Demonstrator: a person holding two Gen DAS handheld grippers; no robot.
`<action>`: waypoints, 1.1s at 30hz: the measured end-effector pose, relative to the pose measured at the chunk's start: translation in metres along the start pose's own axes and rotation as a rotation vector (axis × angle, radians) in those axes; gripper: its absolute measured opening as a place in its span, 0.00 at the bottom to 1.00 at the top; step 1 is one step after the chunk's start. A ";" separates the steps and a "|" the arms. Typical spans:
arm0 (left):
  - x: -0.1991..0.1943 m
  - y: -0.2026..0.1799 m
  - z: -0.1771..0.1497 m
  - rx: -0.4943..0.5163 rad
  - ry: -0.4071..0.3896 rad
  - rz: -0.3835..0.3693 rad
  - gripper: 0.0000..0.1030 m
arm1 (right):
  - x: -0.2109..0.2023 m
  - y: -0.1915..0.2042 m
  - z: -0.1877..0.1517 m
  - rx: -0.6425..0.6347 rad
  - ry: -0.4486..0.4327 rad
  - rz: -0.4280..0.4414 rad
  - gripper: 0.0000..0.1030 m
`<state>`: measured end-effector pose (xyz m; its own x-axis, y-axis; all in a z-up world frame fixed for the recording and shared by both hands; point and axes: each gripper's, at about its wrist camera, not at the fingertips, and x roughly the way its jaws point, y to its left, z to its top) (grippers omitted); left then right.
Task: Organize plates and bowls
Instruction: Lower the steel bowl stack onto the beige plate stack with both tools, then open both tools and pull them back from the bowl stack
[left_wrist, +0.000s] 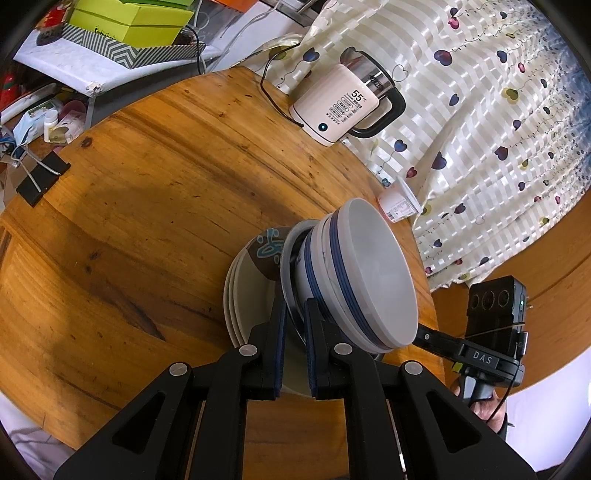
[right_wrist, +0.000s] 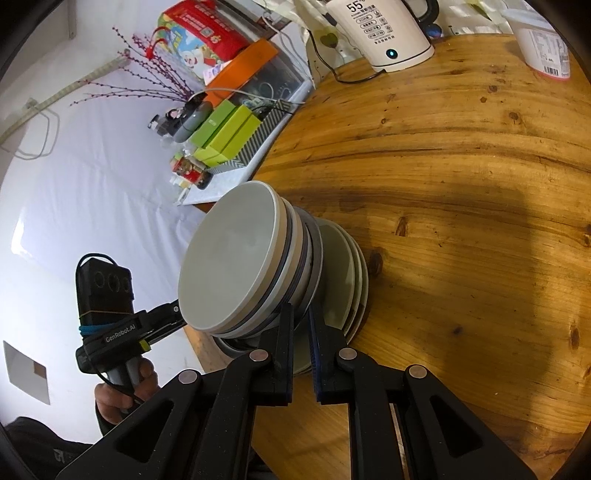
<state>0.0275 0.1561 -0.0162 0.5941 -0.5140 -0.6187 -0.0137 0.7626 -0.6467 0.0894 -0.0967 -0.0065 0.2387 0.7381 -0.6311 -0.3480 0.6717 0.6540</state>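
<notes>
Black jaws of the left gripper (left_wrist: 295, 317) fill the bottom of my left wrist view, and I see them pinched on the rim of a plate in the stack of plates (left_wrist: 243, 295), with only that thin edge between the blue pads. From the right wrist view the right gripper (right_wrist: 301, 321) does the same on the opposite side of the stack of plates (right_wrist: 351, 280), its pads narrowed down on a plate edge.

Taking the stack as my landmark: it sits on the round wooden table (left_wrist: 147, 177), close to the table's near edge. Nested bowls (left_wrist: 365, 273) with blue bands rest on top of it, and the topmost one shows a pale, bare inside. A darker bowl with a light blue pattern (left_wrist: 269, 251) peeks out behind them, touching the plates.

Well beyond the stack, at the table's far edge, a white electric kettle (left_wrist: 340, 103) shows 55 on its display. A white plastic cup (left_wrist: 397, 205) lies just past the bowls, against the heart-print cloth (left_wrist: 480, 147). Far off to the stack's left, green boxes (left_wrist: 129, 18) sit on a cluttered side surface.

A hand (right_wrist: 122, 395) grips the left gripper's handle, seen from the right wrist view
</notes>
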 end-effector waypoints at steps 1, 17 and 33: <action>0.000 0.000 0.000 0.000 0.000 0.001 0.08 | 0.000 0.000 0.000 0.001 0.000 0.000 0.10; -0.016 -0.024 -0.012 0.123 -0.088 0.198 0.23 | -0.028 0.017 -0.019 -0.078 -0.062 -0.118 0.56; -0.023 -0.061 -0.043 0.242 -0.120 0.318 0.40 | -0.038 0.059 -0.051 -0.242 -0.106 -0.242 0.77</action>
<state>-0.0205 0.1049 0.0180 0.6804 -0.1999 -0.7050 -0.0304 0.9535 -0.2997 0.0132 -0.0881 0.0345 0.4287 0.5705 -0.7006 -0.4718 0.8027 0.3649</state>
